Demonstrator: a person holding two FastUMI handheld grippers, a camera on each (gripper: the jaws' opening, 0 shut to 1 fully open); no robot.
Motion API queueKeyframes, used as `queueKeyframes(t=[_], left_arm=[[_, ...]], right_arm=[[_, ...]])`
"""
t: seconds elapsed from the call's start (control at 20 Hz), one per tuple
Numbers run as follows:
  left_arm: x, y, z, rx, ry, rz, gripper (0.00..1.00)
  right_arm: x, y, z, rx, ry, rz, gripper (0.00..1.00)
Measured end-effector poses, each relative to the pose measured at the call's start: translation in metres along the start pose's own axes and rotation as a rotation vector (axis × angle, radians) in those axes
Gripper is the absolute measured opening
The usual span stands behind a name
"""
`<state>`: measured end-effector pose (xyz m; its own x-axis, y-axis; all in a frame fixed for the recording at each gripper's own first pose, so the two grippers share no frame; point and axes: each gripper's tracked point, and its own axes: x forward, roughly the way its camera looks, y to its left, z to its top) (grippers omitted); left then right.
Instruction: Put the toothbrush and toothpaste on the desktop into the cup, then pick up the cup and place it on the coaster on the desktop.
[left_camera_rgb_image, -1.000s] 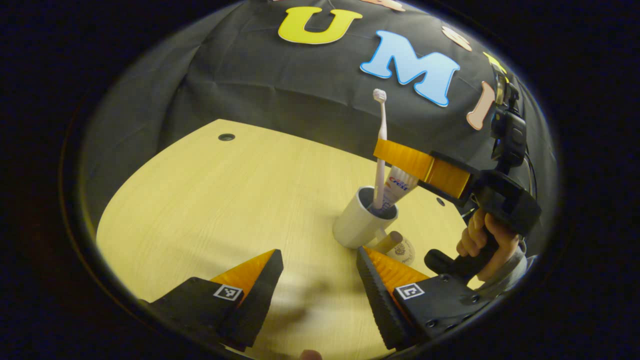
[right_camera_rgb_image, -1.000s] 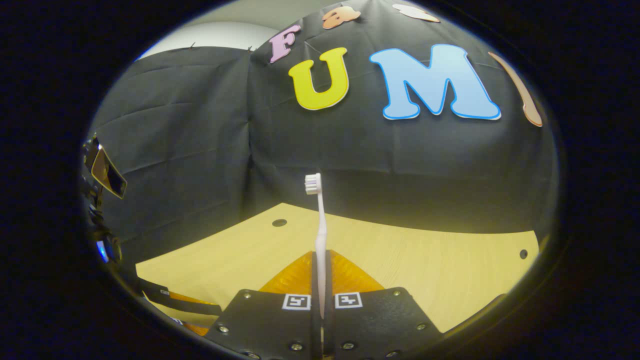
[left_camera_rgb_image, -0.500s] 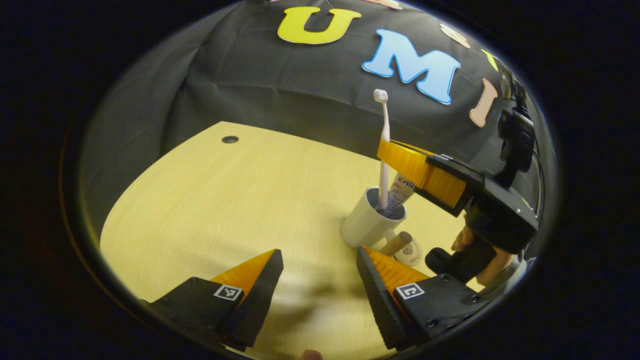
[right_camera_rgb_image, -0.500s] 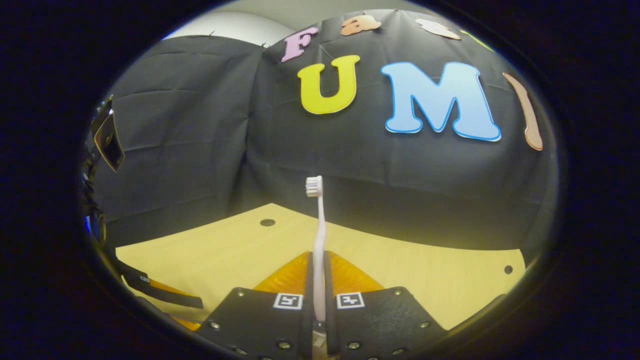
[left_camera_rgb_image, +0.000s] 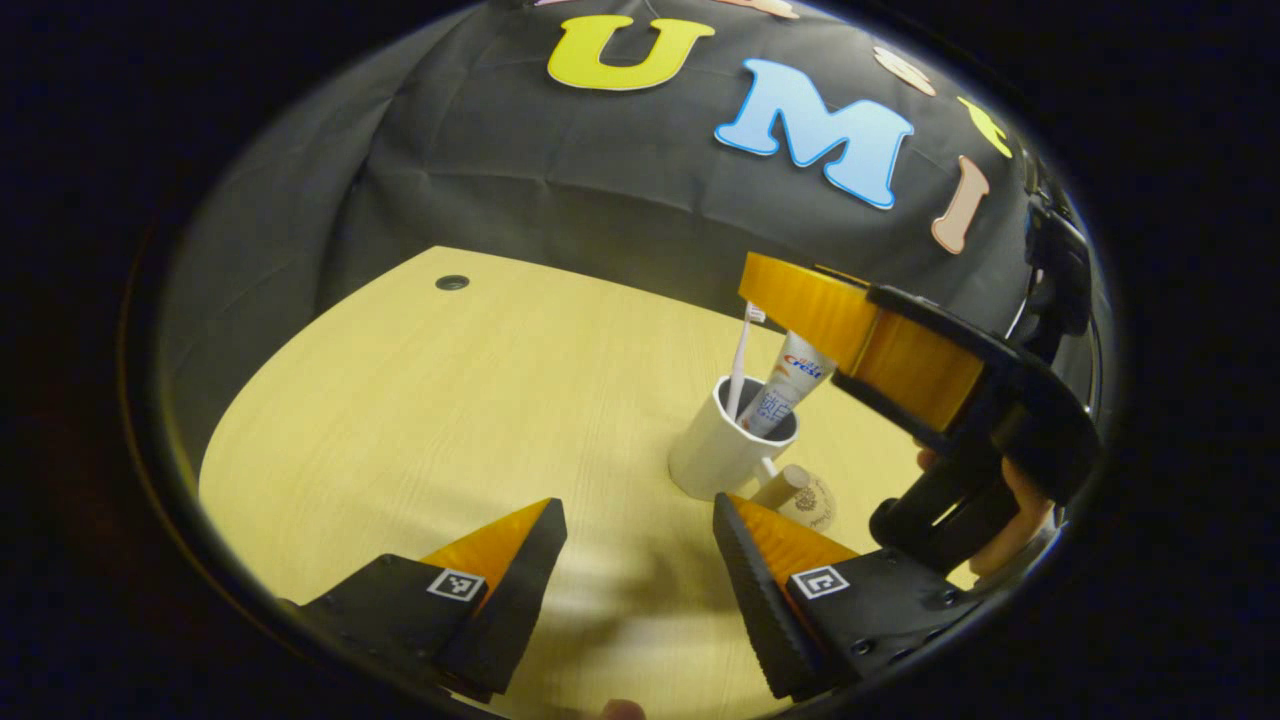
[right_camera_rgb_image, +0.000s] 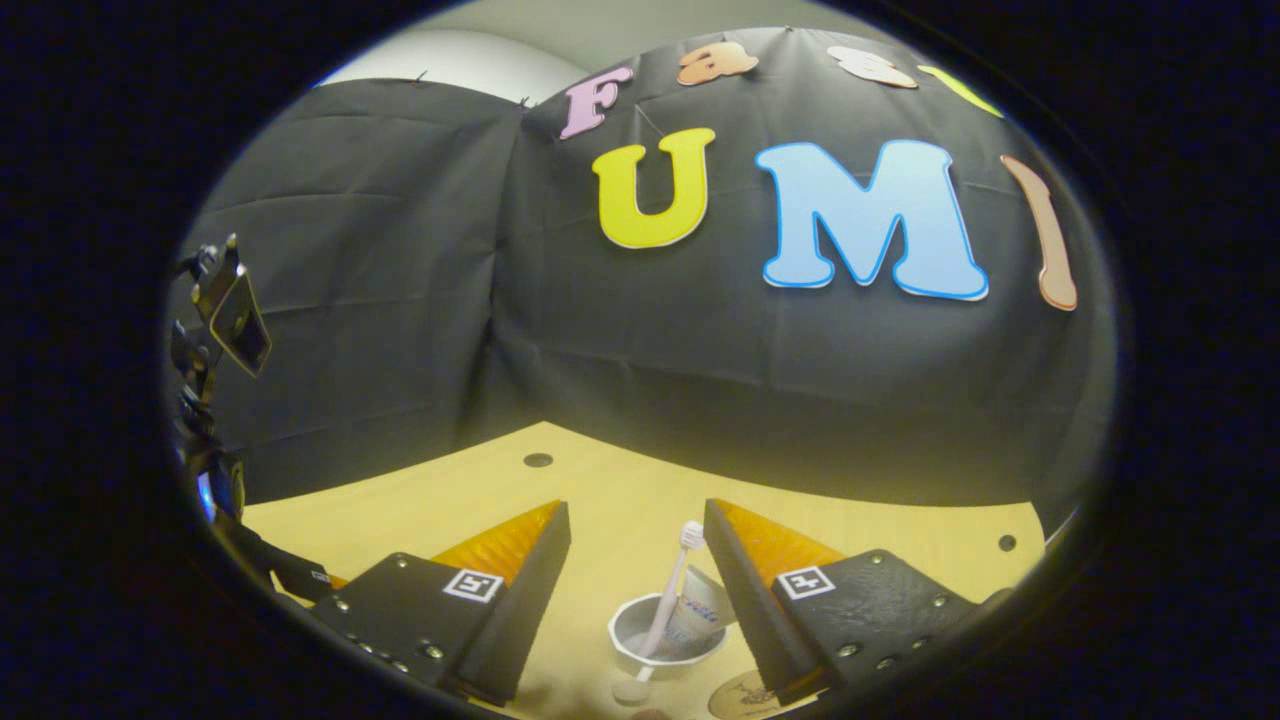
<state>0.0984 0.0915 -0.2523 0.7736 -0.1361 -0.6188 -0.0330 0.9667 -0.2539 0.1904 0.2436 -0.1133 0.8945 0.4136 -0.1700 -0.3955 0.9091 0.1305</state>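
White is the cup (left_camera_rgb_image: 722, 455), standing on my pale wooden worktop (left_camera_rgb_image: 450, 400) toward its right side, well in from the far edge. Inside it my toothbrush (left_camera_rgb_image: 740, 362) stands upright with its bristles above the rim, and the toothpaste (left_camera_rgb_image: 790, 385) leans beside it, cap end down. Just beside the cup on the near right lies the round coaster (left_camera_rgb_image: 808, 502), and the cup's handle sticks out toward it; the cup is not on the coaster.

My right gripper (right_camera_rgb_image: 635, 545) hangs over the cup with its fingers spread wide, holding nothing; between them I look down on the brush head and the cup's mouth. From my left gripper view I see it above the cup with my hand (left_camera_rgb_image: 1010, 505) on its grip.

My left gripper (left_camera_rgb_image: 638, 535) hovers low over the near part of the worktop, fingers parted and empty, short of the cup.
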Motion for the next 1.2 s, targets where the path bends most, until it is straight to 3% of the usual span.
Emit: queueKeyframes(t=[0.55, 1.2], left_arm=[[0.003, -0.045, -0.004, 0.021, 0.037, -0.060, 0.95], [0.030, -0.085, -0.023, 0.042, 0.200, -0.090, 0.96]], right_arm=[[-0.060, -0.047, 0.035, 0.050, -0.040, -0.128, 0.84], [-0.138, -0.117, 0.005, 0.173, 0.035, -0.282, 0.84]])
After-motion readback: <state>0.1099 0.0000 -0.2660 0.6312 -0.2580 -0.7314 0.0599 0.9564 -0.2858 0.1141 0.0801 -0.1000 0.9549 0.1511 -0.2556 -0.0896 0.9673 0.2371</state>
